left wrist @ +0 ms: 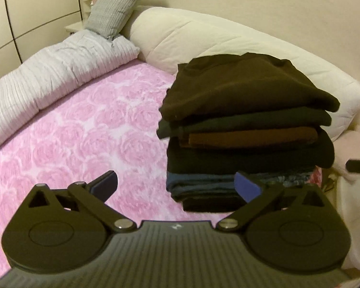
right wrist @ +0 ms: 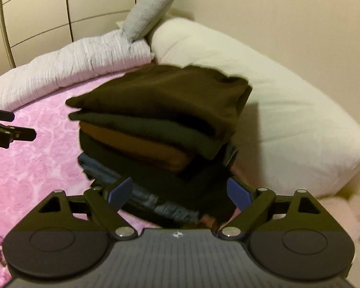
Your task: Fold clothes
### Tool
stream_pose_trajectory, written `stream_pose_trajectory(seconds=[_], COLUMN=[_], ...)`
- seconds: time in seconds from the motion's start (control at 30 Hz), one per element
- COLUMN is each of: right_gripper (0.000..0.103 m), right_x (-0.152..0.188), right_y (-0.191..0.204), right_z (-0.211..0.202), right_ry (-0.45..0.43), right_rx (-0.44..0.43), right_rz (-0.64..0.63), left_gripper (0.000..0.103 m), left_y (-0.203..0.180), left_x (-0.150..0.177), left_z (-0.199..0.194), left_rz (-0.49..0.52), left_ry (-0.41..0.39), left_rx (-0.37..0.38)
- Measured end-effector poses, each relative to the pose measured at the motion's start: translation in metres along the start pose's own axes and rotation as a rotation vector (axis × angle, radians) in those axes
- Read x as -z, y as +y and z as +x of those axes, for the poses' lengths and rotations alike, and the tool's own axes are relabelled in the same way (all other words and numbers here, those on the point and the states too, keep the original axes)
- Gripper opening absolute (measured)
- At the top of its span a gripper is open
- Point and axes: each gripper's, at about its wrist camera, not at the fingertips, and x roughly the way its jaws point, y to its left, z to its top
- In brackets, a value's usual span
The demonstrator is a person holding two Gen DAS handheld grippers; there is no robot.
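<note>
Stack of folded clothes [left wrist: 247,129]: stands on the pink rose-patterned bedspread [left wrist: 84,124], toward the side of the bed nearest the cream wall, its far edge just beside the cream duvet roll [left wrist: 204,38].

- Top item: dark brown garment [left wrist: 242,86], folded flat, overhanging the layers under it on the left.
- Under it: a dark green piece [right wrist: 156,129], then a rust-brown piece [left wrist: 252,138], then a thick black layer [left wrist: 240,158].
- Bottom: blue denim-like folds [left wrist: 199,184] and a further dark piece, edges uneven; the exact count down here cannot be told.

Left gripper [left wrist: 176,186]: held above the bedspread just in front of the stack, tilted down. Jaws spread wide, blue pads apart, nothing between them; the right-hand finger overlaps the stack's lower corner in the left wrist view, contact not certain.

Right gripper [right wrist: 180,193]: held in front of the stack's near corner, tilted down. Jaws wide apart, holding nothing; the lower denim layers show in the gap.

Surroundings: white ribbed quilt roll [left wrist: 48,76] along the far edge of the bed, meeting the cream duvet roll at the corner; grey cushion [left wrist: 118,7] propped upright at that junction; cream panelled wardrobe [right wrist: 40,12] behind; pale pink fluffy fabric [right wrist: 343,213] beside the bed at the right.
</note>
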Motion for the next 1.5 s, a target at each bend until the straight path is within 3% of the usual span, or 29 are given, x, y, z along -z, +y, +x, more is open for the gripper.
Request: stream_pose_trajectory(seconds=[0.23, 0.43, 0.67, 0.83, 0.97, 1.5], right_gripper=[0.088, 0.088, 0.088, 0.088, 0.088, 0.088], right_x=[0.025, 0.054, 0.084, 0.098, 0.102, 0.126], right_y=[0.032, 0.079, 0.156, 0.186, 0.195, 0.175], right_z=[-0.025, -0.059, -0.107, -0.134, -0.151, -0.182], right_ry=[0.064, 0.053, 0.029, 0.013, -0.001, 0.026], right_rx=[0.009, 0.092, 0.155, 0.153, 0.161, 0.145], right_rz=[0.192, 0.328, 0.367, 0.401, 0.408, 0.409], left_gripper=[0.102, 0.102, 0.102, 0.102, 0.102, 0.102], left_y=[0.006, 0.027, 0.058, 0.065, 0.062, 0.01], left_x=[0.037, 0.072, 0.113, 0.128, 0.131, 0.139], left_z=[-0.023, -0.073, -0.124, -0.153, -0.169, -0.198], left_rz=[-0.035, 0.013, 0.044, 0.052, 0.034, 0.053], left_ry=[0.004, -0.046, -0.008, 0.002, 0.0, 0.014], left_rx=[0.036, 0.132, 0.178, 0.209, 0.234, 0.114])
